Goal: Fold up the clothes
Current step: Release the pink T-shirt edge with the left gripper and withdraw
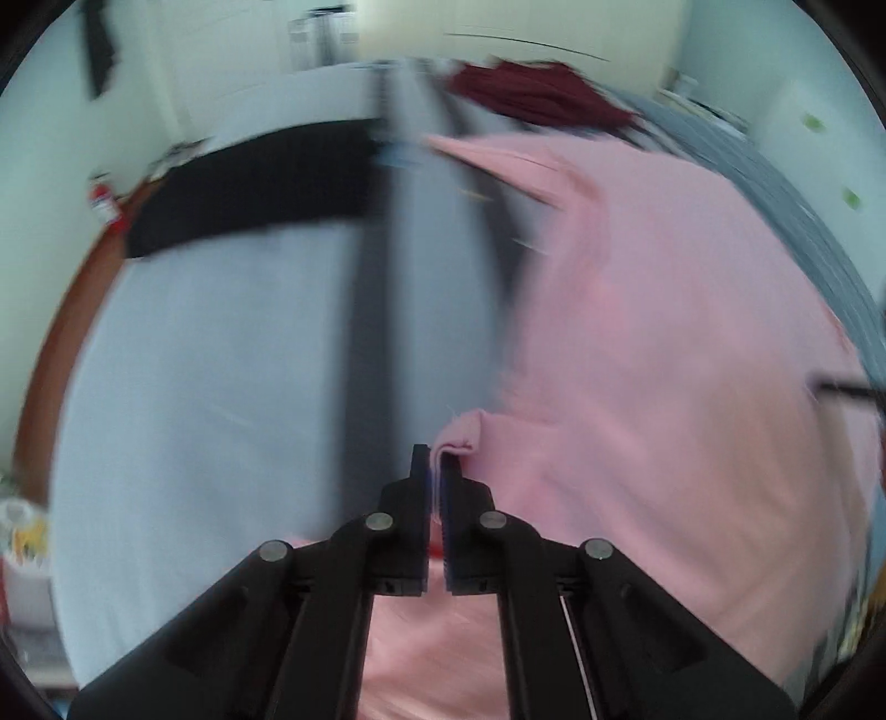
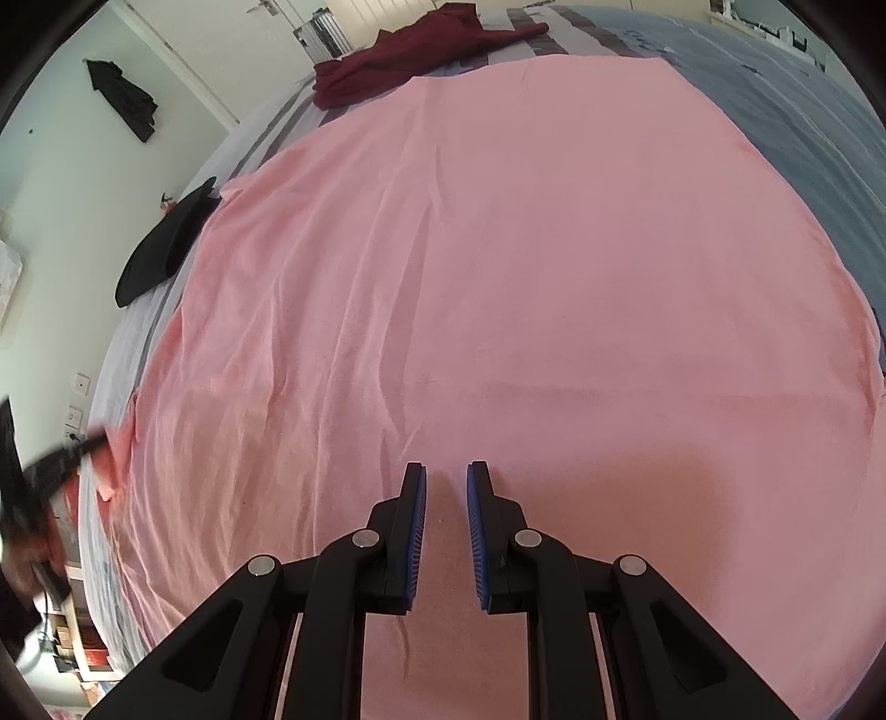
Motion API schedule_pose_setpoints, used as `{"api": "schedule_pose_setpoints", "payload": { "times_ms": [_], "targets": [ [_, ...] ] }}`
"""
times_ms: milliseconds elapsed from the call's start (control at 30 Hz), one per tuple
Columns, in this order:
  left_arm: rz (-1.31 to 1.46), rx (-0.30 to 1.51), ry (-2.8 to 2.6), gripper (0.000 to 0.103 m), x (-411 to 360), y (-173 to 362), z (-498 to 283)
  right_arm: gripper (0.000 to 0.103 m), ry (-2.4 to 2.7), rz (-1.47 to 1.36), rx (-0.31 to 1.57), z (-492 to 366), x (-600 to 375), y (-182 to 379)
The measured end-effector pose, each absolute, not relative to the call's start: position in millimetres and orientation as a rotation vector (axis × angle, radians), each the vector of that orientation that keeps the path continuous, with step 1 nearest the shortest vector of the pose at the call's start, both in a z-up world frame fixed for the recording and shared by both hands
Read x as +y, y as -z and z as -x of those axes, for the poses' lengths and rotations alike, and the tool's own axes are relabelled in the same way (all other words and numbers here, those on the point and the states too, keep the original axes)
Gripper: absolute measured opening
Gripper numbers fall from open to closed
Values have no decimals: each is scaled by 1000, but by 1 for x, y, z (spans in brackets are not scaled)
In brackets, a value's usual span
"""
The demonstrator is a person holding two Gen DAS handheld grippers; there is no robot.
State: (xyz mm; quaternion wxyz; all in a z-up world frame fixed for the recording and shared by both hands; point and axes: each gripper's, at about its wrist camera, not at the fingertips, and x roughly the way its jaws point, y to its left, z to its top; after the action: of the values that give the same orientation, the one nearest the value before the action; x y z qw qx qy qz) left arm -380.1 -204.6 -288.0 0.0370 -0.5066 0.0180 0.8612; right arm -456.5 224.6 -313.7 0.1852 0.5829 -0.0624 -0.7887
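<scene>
Left wrist view: left gripper point(image 1: 437, 471) pinched tight on a folded edge of the pink garment point(image 1: 664, 360), black cloth point(image 1: 249, 188) far left. Right wrist view: garment spread flat across the bed point(image 2: 803, 111); right gripper point(image 2: 446, 482) jaws narrowly parted above it, gripping nothing.

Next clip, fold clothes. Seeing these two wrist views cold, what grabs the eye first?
The big pink garment spread flat over the bed, filling most of the right wrist view. Next, the left gripper pinching a pink edge between its closed fingers in a blurred view, while the right gripper sits parted over the cloth. A dark red garment lies crumpled at the bed's far end.
</scene>
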Motion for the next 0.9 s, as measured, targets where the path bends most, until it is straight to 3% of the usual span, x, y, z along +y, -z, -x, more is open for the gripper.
{"api": "schedule_pose_setpoints", "payload": {
  "times_ms": [167, 233, 300, 700, 900],
  "targets": [
    [1695, 17, -2769, 4, -263, 304, 422, 15, 2218, -1661, -172, 458, 221, 320],
    [1754, -115, -2805, 7, -285, 305, 422, 15, 2219, -1663, -178, 458, 220, 321],
    [1781, -267, -2807, 10, -303, 306, 410, 15, 2219, -1661, -181, 459, 220, 322],
    [1855, -667, -2596, 20, -307, 318, 294, 15, 2210, -1661, -186, 459, 219, 324],
    [1864, -616, -2587, 23, -291, 326, 286, 15, 2203, -1661, -170, 458, 216, 323]
  ]
}}
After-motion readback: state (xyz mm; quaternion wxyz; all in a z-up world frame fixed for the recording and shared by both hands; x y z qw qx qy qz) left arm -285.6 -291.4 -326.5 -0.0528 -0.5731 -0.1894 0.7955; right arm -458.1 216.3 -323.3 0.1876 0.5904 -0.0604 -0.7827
